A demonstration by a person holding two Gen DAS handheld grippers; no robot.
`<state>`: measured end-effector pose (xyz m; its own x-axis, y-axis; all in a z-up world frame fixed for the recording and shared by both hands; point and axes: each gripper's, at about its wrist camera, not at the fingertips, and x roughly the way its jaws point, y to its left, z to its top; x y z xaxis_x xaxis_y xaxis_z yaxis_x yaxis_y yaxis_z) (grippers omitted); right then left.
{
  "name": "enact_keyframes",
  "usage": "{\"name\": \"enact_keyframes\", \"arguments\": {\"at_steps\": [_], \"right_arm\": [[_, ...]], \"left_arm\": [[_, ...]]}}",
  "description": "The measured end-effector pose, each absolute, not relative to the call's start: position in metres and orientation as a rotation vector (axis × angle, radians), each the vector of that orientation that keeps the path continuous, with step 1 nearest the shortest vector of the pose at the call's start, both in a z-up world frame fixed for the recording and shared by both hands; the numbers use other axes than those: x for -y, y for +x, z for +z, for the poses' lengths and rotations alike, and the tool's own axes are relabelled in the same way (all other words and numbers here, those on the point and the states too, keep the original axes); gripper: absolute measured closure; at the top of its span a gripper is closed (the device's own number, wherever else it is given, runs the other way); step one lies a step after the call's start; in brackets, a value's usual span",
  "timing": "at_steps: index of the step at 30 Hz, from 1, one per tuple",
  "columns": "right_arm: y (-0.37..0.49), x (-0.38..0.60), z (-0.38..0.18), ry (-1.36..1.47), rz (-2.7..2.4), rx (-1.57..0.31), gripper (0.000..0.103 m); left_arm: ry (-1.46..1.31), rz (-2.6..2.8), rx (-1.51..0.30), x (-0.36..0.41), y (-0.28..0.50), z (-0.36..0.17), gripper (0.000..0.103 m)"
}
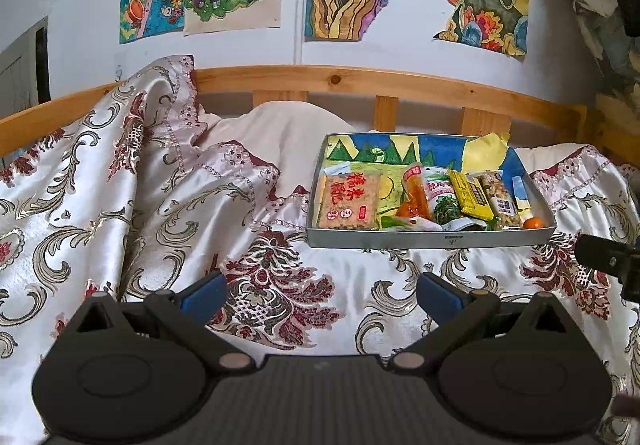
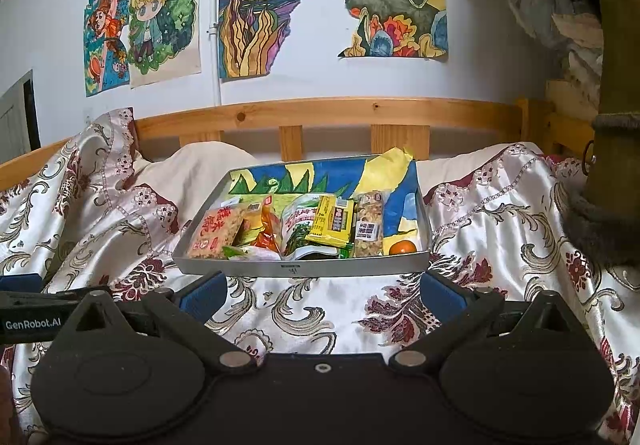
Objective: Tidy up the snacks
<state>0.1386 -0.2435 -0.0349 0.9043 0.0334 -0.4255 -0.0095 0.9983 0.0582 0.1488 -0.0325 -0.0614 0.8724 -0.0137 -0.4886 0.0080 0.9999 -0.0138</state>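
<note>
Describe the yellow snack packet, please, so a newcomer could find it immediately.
On the patterned bedspread sits a shallow grey tray of snacks. The yellow packet lies right of centre, between a green-leaf pouch and a clear nut bar; it alone is solid yellow.

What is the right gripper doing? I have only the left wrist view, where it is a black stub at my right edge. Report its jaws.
Observer: In the right wrist view, the right gripper has its jaws spread wide with nothing between them.
Operator: Tell me what it points at.
Observer: The silver tray lies squarely ahead of it. The front wall is just beyond the fingertips and is not touched.
Operator: Report what stands to the right of that tray.
Observer: An olive upright column with grey fuzzy material at its foot rises over the bedspread. I cannot tell what it is.
</note>
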Motion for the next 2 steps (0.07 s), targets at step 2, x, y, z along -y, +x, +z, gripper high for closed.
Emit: {"name": "enact_keyframes", "arguments": {"at_steps": [2], "right_arm": [[0.1389,0.2433,-0.0361,0.056,0.022,-0.443,0.001]], "left_arm": [[-0.01,-0.015,-0.515,0.0328,0.1489,-0.0616,0.001]]}}
